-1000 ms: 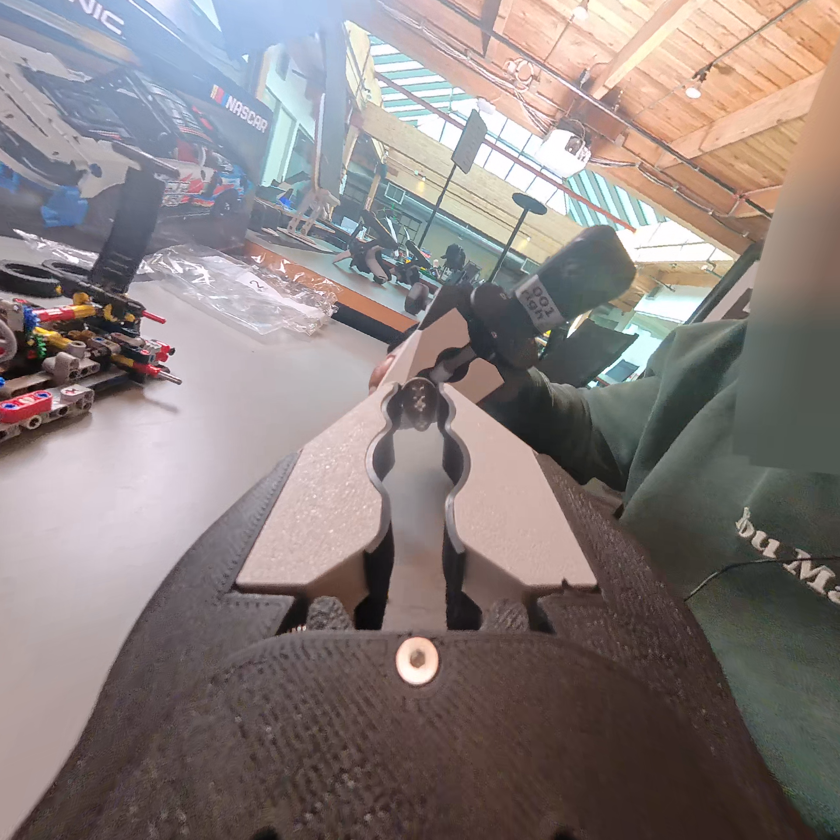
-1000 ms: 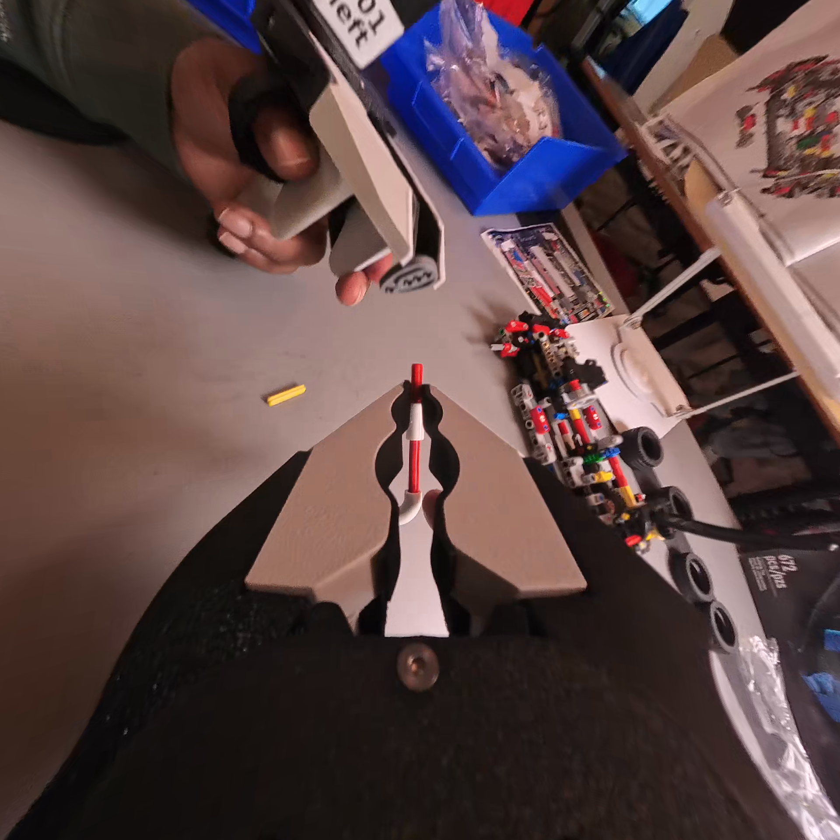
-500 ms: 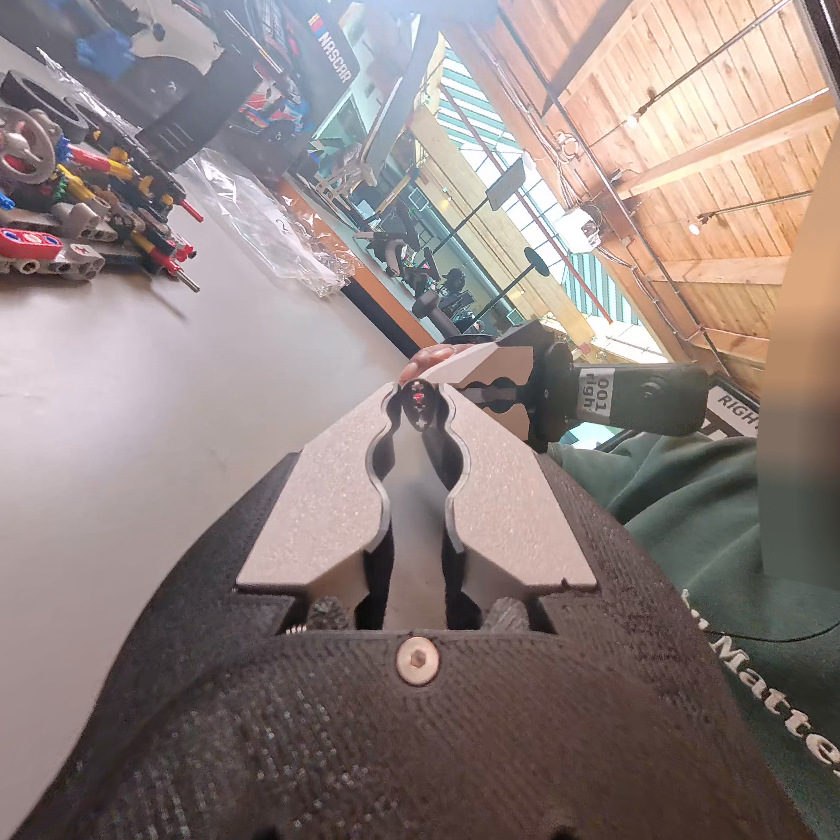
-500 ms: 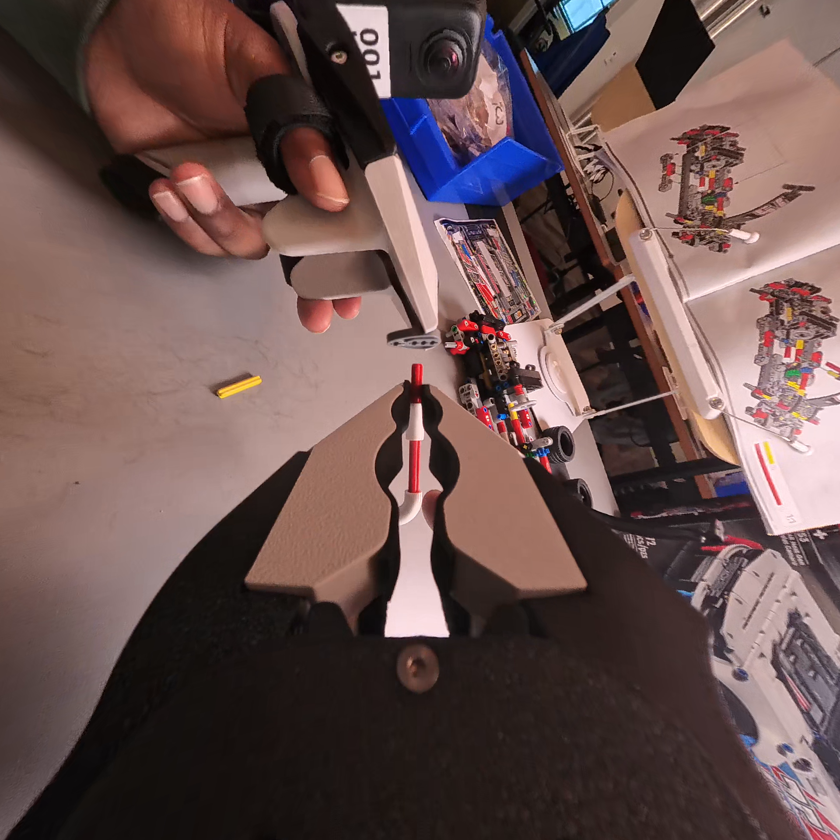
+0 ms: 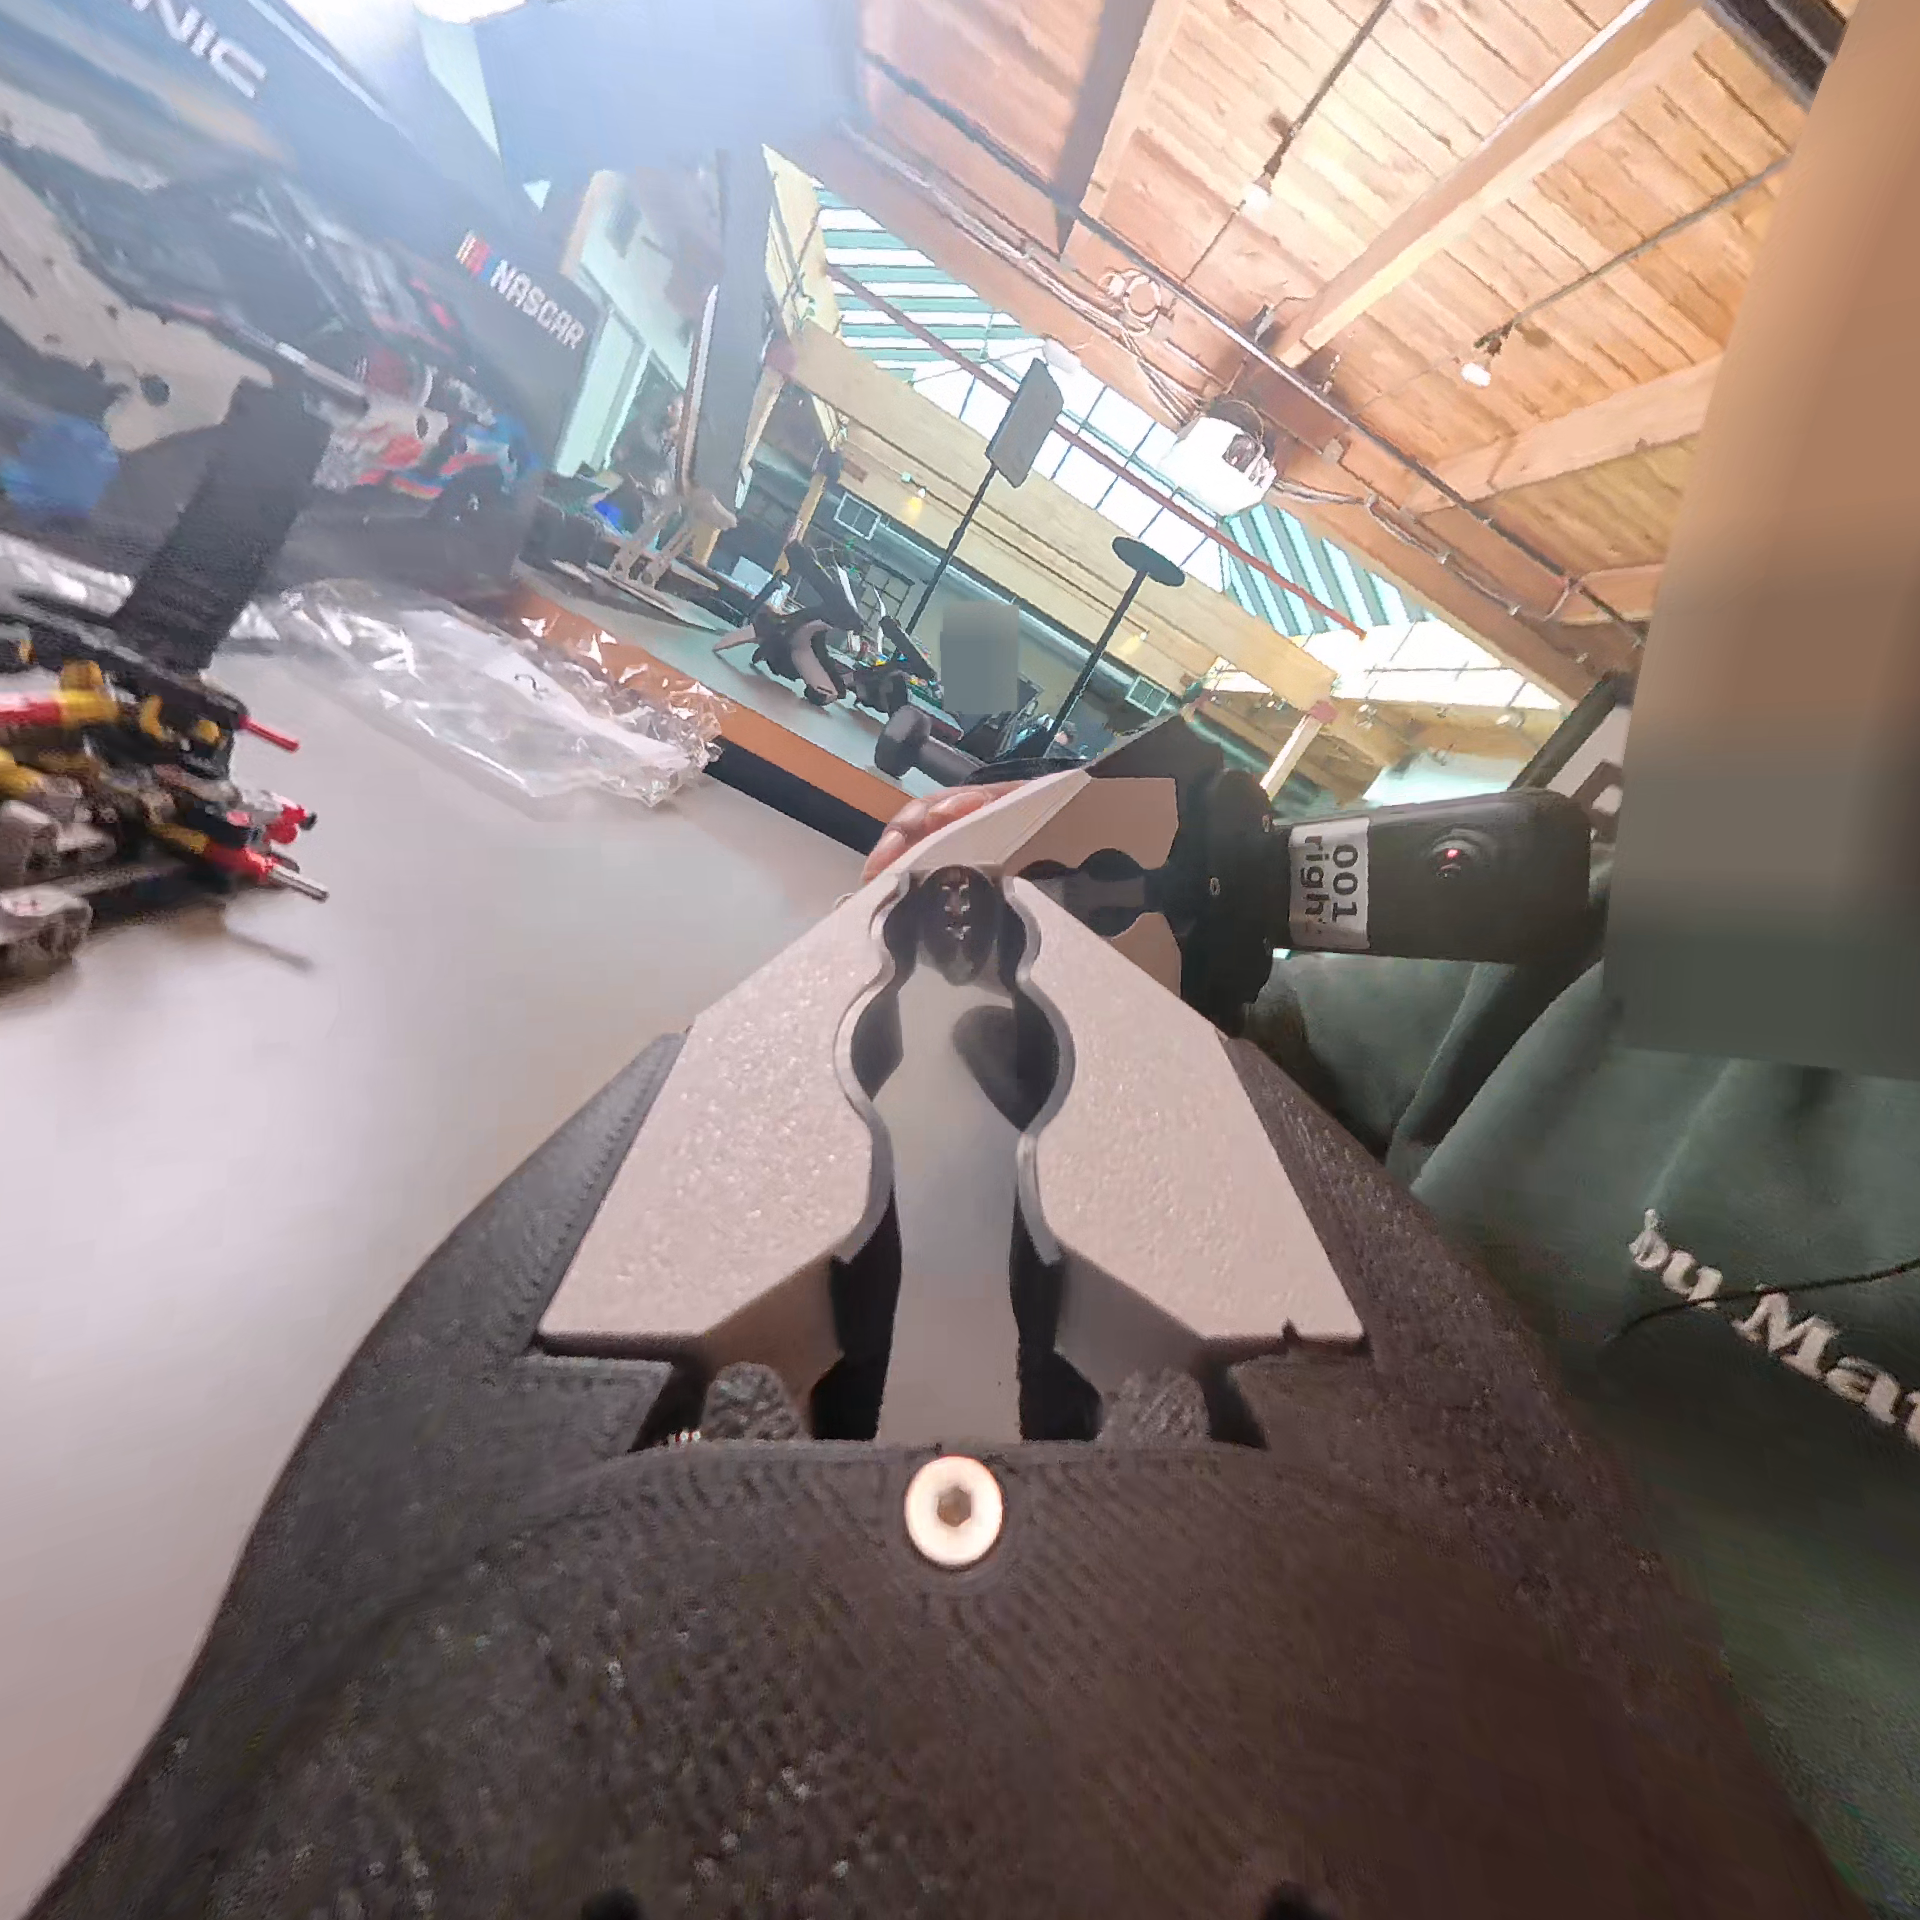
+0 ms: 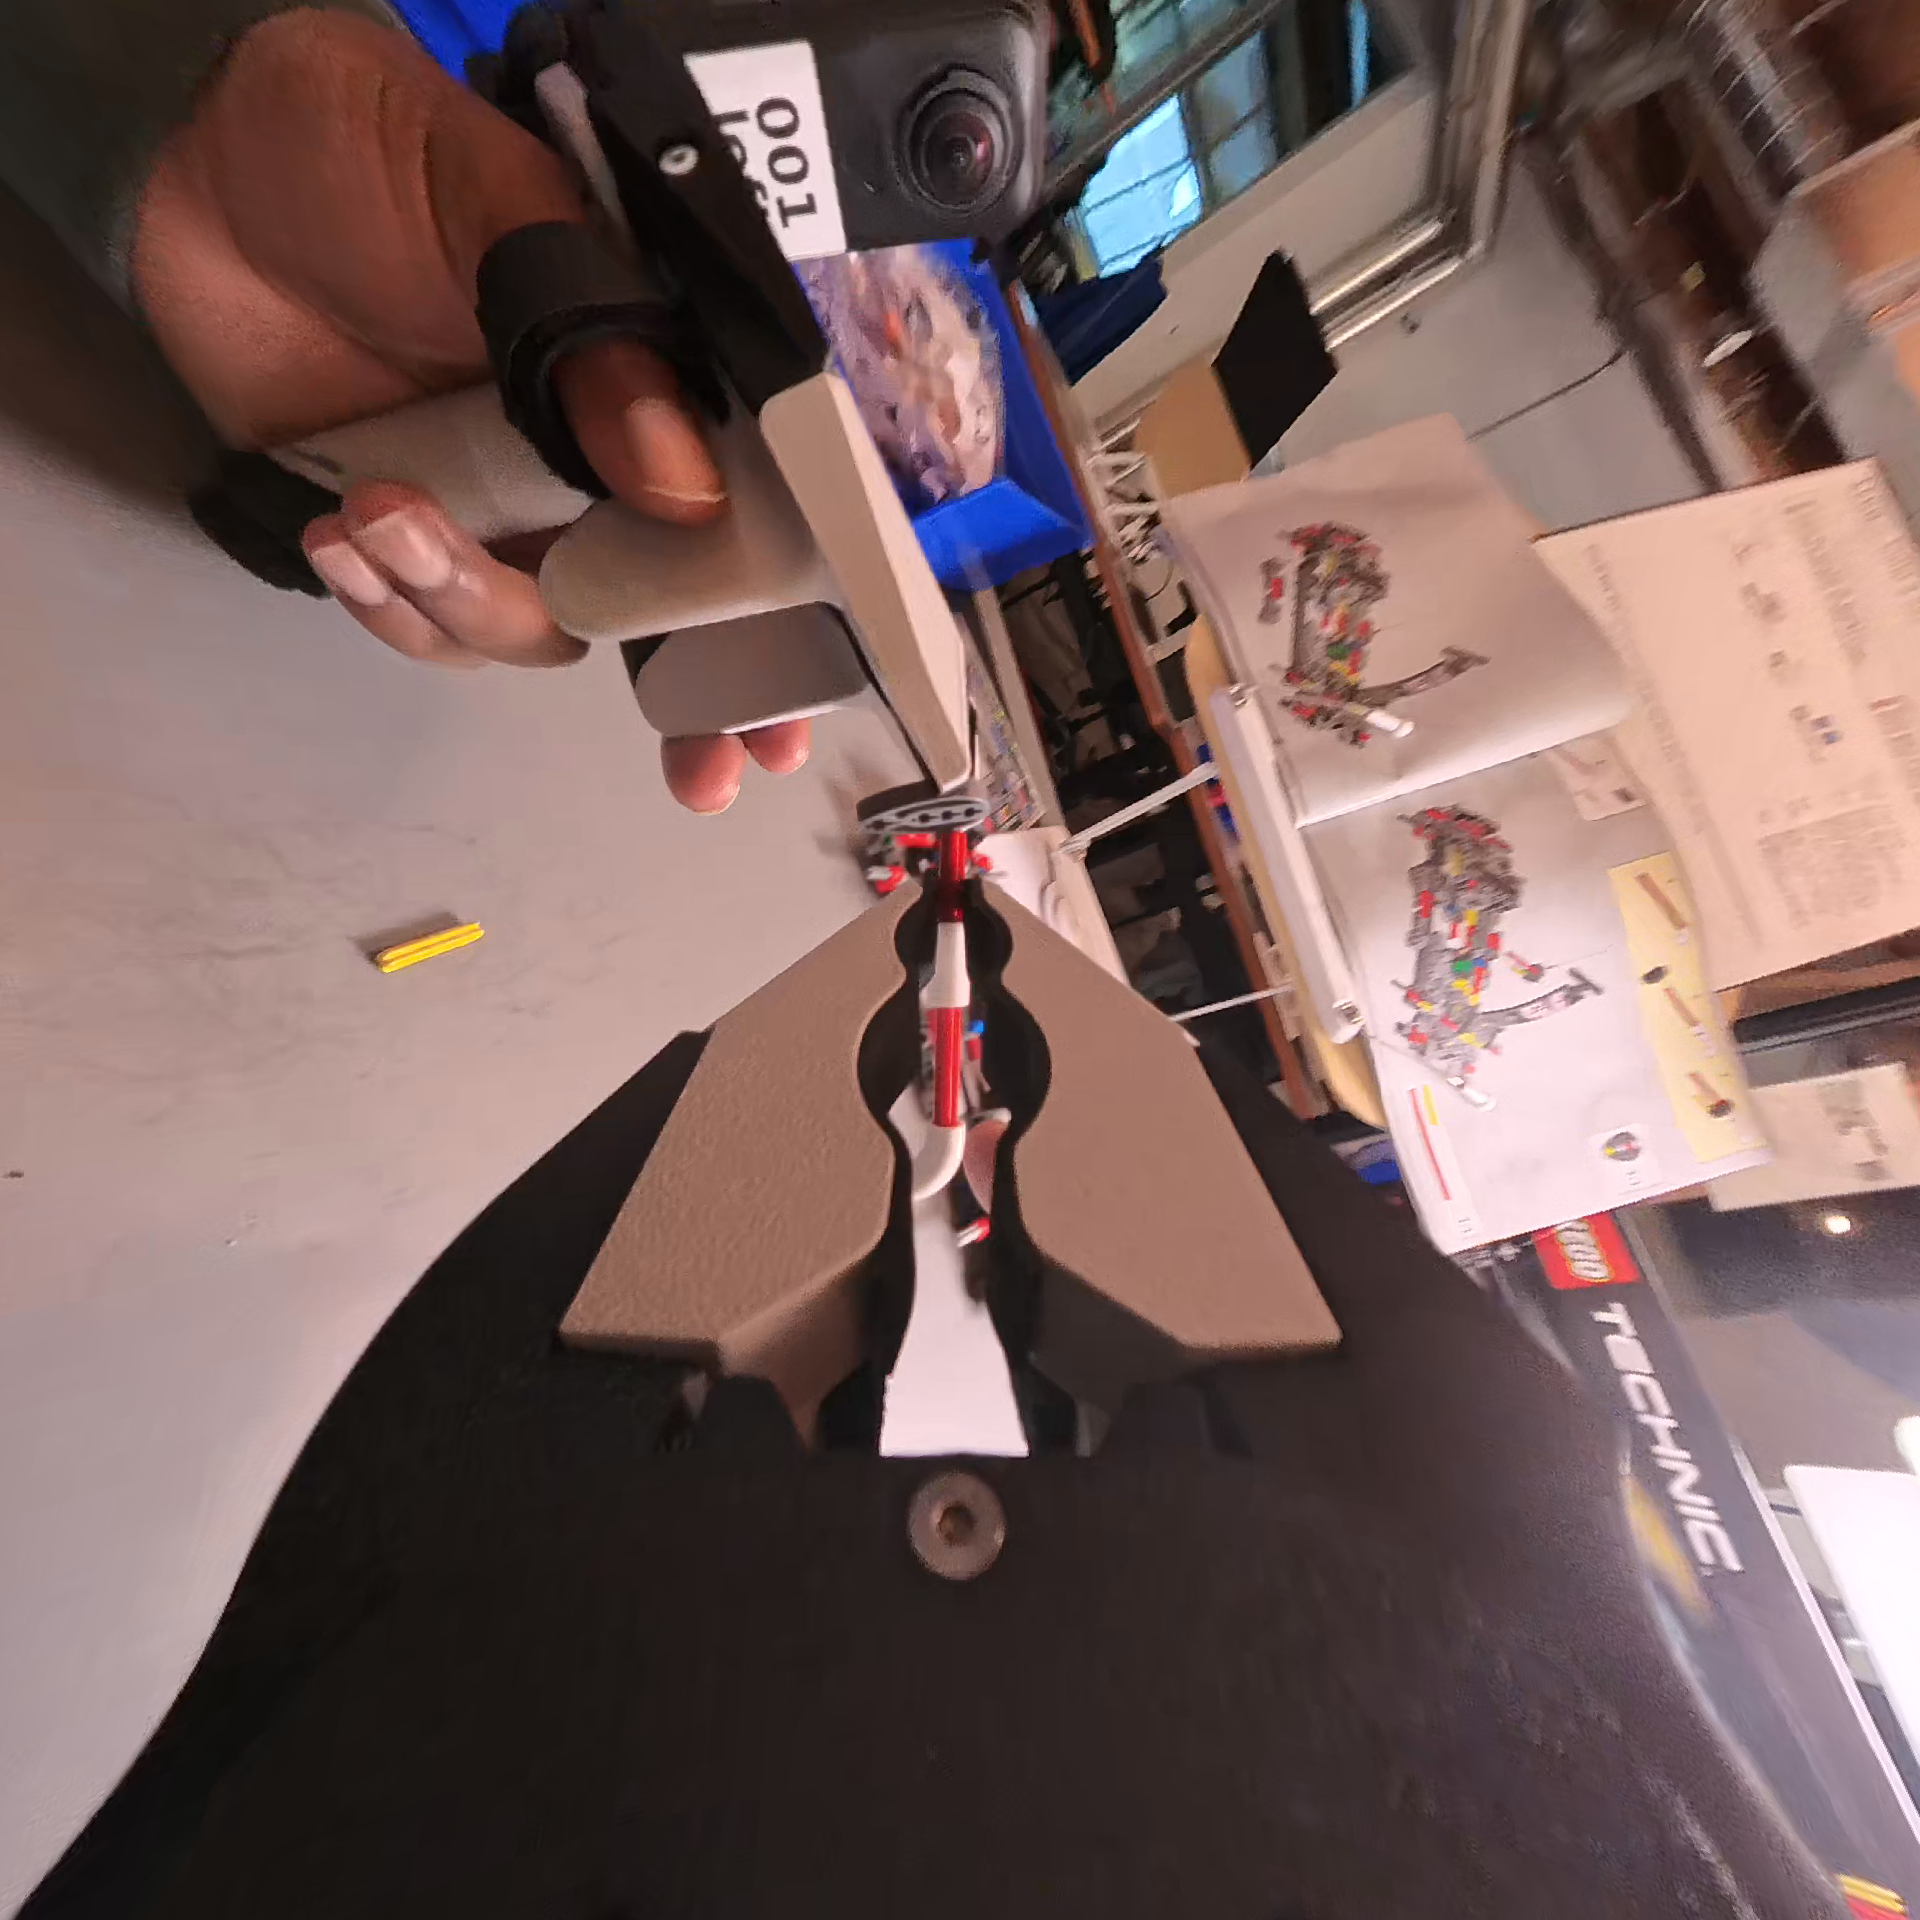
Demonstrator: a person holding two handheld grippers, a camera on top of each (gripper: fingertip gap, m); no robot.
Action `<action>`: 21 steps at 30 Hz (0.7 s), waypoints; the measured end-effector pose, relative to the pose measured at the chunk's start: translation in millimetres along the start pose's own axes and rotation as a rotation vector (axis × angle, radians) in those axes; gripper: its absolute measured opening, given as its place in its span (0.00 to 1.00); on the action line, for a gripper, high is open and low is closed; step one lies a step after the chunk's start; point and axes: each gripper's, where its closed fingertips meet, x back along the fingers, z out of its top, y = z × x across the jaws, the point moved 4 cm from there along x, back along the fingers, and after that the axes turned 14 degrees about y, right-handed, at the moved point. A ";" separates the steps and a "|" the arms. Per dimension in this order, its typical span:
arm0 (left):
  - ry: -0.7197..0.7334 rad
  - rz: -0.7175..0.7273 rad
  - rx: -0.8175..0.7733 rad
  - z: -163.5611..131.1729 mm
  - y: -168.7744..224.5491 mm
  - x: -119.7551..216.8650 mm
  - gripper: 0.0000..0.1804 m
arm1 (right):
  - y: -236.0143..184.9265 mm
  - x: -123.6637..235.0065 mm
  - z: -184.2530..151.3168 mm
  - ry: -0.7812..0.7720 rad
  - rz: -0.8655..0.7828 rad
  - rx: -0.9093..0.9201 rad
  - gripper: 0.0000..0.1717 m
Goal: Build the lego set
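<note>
the right gripper (image 6: 951,914) is clamped on a red rod (image 6: 948,1029) with a white sleeve, which runs along the slot between its fingers and pokes out past the tips; the rod's tip meets a small grey piece with holes (image 6: 925,816), pinched in the closed tips of the left gripper (image 5: 956,888); a hand (image 6: 436,416) holds that left gripper above the grey table (image 6: 208,1091); a yellow stick (image 6: 428,943) lies loose on the table to the left; a half-built toy model (image 5: 114,790) sits further off, beside crumpled clear plastic (image 5: 468,686); an open instruction booklet (image 6: 1455,935) stands to the right, past a blue bin (image 6: 987,520).
</note>
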 end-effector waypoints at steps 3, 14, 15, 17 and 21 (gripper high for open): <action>0.021 -0.047 -0.230 4.4 15.3 -2.9 0.07 | 6.0 4.7 7.9 0.077 -0.070 0.095 0.00; 0.107 -0.130 -0.656 18.3 52.4 -8.7 0.07 | 15.6 18.7 40.3 0.250 -0.210 0.310 0.01; 0.109 -0.138 -0.669 17.8 54.1 -9.2 0.07 | 15.9 19.0 40.7 0.249 -0.214 0.325 0.00; 0.111 -0.145 -0.669 16.7 55.6 -10.2 0.07 | 16.0 19.9 41.9 0.254 -0.222 0.357 0.00; 0.124 -0.144 -0.652 17.5 54.7 -9.9 0.07 | 14.7 19.6 42.9 0.246 -0.223 0.405 0.01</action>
